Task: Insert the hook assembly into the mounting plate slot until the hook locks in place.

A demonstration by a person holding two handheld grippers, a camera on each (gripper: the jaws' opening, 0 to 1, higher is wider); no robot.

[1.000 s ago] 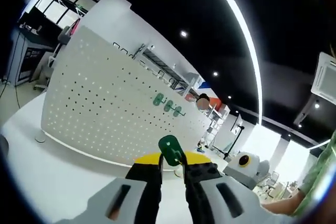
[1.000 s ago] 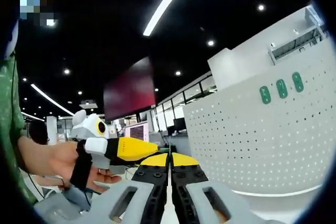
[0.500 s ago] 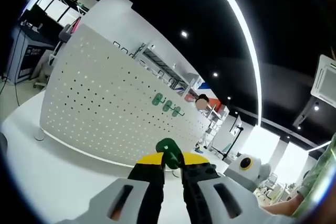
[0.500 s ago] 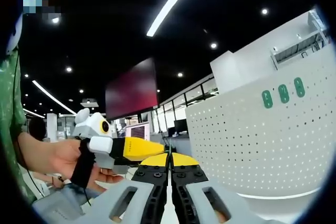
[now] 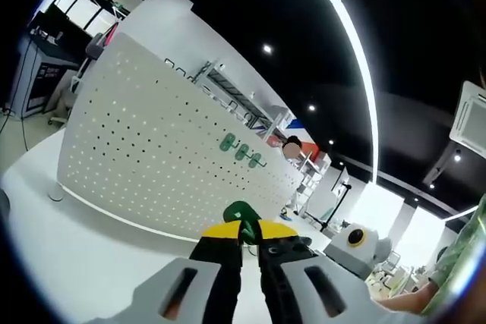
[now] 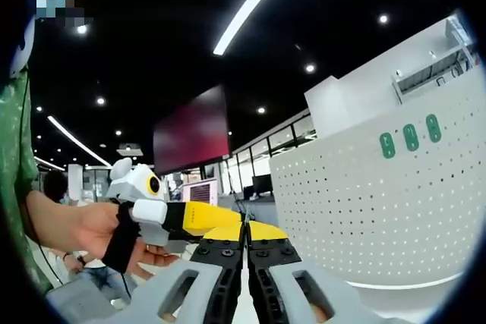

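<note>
A white pegboard mounting plate [image 5: 152, 149] stands upright on the white table, with three green hooks [image 5: 241, 151] seated in it near its far end. My left gripper [image 5: 249, 237] is shut on another green hook [image 5: 239, 212], whose rounded top pokes up between the yellow jaw tips, short of the board. In the right gripper view the same pegboard [image 6: 364, 218] fills the right side, with its green hooks [image 6: 411, 137] high up. My right gripper [image 6: 244, 234] is shut with nothing in it. A hand holds the left gripper [image 6: 186, 216] at the left of that view.
The white table [image 5: 68, 240] stretches in front of the pegboard. The right gripper's body [image 5: 351, 242] shows at the lower right of the left gripper view. A person's green sleeve [image 6: 15, 187] is at the left edge. Office desks and screens lie behind.
The left jaws have drawn closer together and the green hook sits lower between them. The right gripper has stayed shut and hardly moved.
</note>
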